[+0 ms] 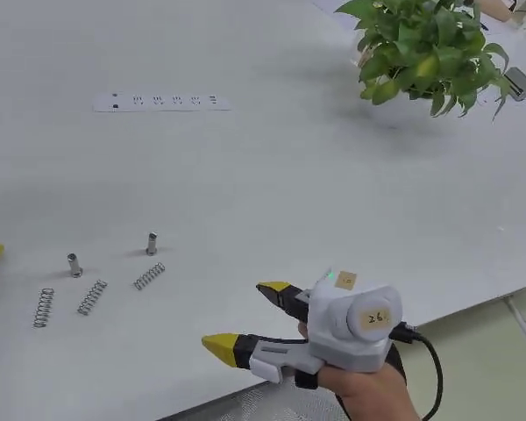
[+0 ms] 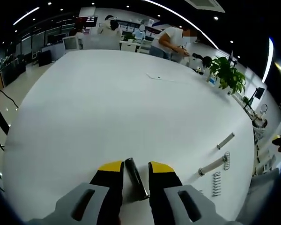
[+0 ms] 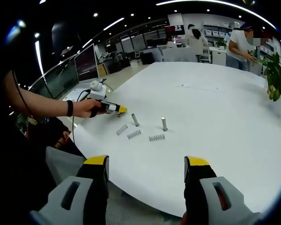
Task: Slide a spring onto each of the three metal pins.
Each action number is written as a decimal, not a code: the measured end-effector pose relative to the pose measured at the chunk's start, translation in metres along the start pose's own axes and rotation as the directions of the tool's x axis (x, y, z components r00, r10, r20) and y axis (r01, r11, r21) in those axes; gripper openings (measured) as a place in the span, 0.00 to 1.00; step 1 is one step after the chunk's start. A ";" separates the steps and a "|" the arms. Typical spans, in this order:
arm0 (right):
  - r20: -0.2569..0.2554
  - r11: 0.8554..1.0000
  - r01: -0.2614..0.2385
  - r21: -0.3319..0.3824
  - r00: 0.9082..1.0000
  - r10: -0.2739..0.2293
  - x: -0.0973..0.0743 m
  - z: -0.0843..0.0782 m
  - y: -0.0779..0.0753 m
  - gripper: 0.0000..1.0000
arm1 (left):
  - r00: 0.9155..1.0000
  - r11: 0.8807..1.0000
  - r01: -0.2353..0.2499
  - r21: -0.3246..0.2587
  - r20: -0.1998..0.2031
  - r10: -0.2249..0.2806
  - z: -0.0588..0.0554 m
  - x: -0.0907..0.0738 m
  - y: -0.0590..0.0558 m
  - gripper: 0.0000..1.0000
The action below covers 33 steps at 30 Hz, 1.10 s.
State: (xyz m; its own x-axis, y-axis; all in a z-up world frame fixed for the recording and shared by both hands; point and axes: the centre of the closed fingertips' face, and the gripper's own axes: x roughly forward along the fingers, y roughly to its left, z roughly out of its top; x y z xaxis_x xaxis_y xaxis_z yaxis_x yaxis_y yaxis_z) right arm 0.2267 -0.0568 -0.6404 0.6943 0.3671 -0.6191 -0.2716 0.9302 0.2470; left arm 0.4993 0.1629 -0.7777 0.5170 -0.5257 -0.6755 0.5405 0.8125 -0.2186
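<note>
Where the head view shows two upright silver metal pins [image 1: 152, 243], the left gripper [image 2: 136, 165] pinches a dark third pin [image 2: 135, 177], the right gripper [image 3: 146, 161] spread.

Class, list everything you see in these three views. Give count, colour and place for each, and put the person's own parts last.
table: one, white, spans the scene
pins: three, metal; two upright at the table's left, one between the left gripper's jaws
springs: three, silver, lying beside the upright pins
power strip: one, white, far side of the table
plant: one, green, far right
people: at least two, light tops, beyond the table
left gripper: one, yellow tips, closed on a pin at the table's left
right gripper: one, yellow tips, open, at the near edge
hand: one, holding the right gripper
</note>
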 end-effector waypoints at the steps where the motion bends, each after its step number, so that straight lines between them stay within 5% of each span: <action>1: -0.002 1.000 -0.001 -0.001 1.000 0.001 0.000 0.000 0.000 0.64 | 1.000 1.000 -0.006 0.006 -0.003 0.006 0.000 0.000 -0.001 0.13; 8: -0.006 1.000 -0.005 -0.005 1.000 0.005 0.001 0.001 0.001 0.64 | 0.999 0.995 -0.053 0.088 0.003 0.053 0.002 0.002 -0.002 0.04; 10: -0.007 1.000 -0.006 -0.007 1.000 0.006 0.002 0.002 0.001 0.64 | 0.999 0.987 -0.043 0.153 0.012 0.041 0.003 0.002 -0.007 0.03; 18: -0.004 1.000 -0.019 -0.018 1.000 0.019 0.006 0.007 0.005 0.63 | 0.998 0.980 -0.057 0.192 -0.004 0.059 0.002 0.002 -0.010 0.02; 27: -0.004 1.000 -0.018 -0.022 1.000 0.018 0.006 0.005 0.006 0.63 | 0.998 0.984 -0.020 0.180 -0.049 0.029 -0.001 0.001 -0.010 0.00; 33: 0.007 1.000 -0.007 -0.018 1.000 0.007 0.002 0.005 0.002 0.63 | 1.000 0.989 -0.019 0.147 -0.008 0.020 0.008 -0.010 -0.009 0.00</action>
State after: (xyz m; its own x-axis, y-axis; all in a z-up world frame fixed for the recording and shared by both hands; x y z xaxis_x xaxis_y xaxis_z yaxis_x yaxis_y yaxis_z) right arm 0.2312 -0.0541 -0.6372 0.6971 0.3734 -0.6121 -0.2880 0.9276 0.2379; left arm 0.4942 0.1591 -0.7631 0.5222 -0.5071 -0.6857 0.6225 0.7762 -0.1000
